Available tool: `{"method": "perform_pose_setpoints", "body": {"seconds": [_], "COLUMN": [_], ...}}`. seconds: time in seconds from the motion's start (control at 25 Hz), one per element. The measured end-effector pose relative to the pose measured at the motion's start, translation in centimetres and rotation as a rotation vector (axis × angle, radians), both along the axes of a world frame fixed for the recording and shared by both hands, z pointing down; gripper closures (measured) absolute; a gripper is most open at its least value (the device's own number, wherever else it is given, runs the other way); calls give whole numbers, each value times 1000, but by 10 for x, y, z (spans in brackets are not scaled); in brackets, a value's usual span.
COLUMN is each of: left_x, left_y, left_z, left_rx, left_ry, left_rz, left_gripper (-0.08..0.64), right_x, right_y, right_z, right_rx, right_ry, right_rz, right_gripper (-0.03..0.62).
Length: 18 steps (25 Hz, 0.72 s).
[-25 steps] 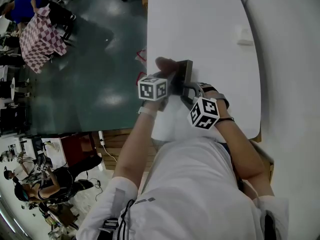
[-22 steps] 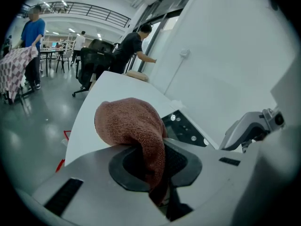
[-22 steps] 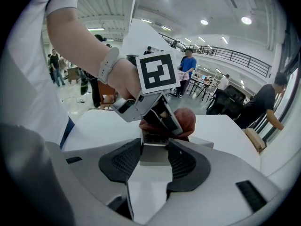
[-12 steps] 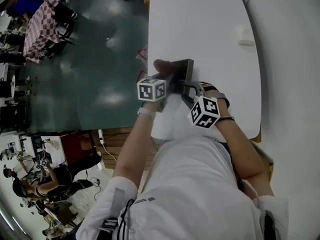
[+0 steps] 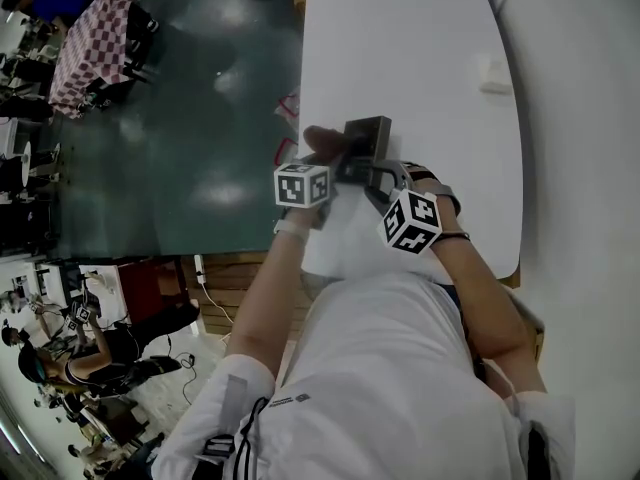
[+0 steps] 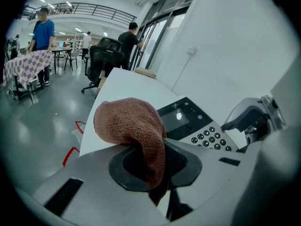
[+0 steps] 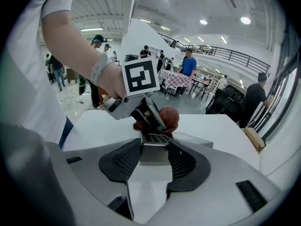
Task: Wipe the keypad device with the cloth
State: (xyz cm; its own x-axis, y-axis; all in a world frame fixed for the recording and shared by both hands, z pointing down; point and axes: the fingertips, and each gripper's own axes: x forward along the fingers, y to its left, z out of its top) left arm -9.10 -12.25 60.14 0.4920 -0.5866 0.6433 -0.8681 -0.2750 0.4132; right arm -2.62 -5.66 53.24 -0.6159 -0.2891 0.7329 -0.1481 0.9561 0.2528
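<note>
The dark keypad device [image 5: 367, 140] lies on the white table [image 5: 400, 38], with its screen and round keys showing in the left gripper view [image 6: 197, 126]. My left gripper [image 6: 157, 163] is shut on a brown cloth [image 6: 131, 124], whose bunched end lies over the left side of the device. In the head view the cloth [image 5: 322, 140] sits just ahead of the left gripper [image 5: 328, 166]. My right gripper [image 7: 154, 155] is shut on the near end of the device [image 7: 155, 140], and shows in the head view [image 5: 378, 178]. From the right gripper view the left gripper [image 7: 141, 108] presses the cloth [image 7: 167, 117] onto the keys.
The table's left edge [image 5: 303, 78] runs close beside the device, with dark floor below. A small white box [image 5: 493, 74] sits at the far right by the wall. A checkered table [image 6: 26, 62], an office chair [image 6: 101, 60] and several people stand across the hall.
The left gripper and the cloth have slid a little toward me along the device. The right gripper keeps its hold in about the same place.
</note>
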Motion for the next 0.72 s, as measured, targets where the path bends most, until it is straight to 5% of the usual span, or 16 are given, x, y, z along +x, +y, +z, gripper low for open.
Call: {"method": "perform_pose_setpoints", "body": {"seconds": [0.52,0.72], "left_x": [-2,19], "left_y": [33,36], "left_z": [-2,-38], "left_rx": [-43,33], "left_ry": [-33,41], "left_rz": [48,97], "left_gripper": [505,505], "right_x": [2,3], "right_y": [-9,-5], "right_z": [0,2], "right_rx": [9,-5], "right_ry": [-29,-21], "right_rz": [6,45], "right_gripper": [419,419]}}
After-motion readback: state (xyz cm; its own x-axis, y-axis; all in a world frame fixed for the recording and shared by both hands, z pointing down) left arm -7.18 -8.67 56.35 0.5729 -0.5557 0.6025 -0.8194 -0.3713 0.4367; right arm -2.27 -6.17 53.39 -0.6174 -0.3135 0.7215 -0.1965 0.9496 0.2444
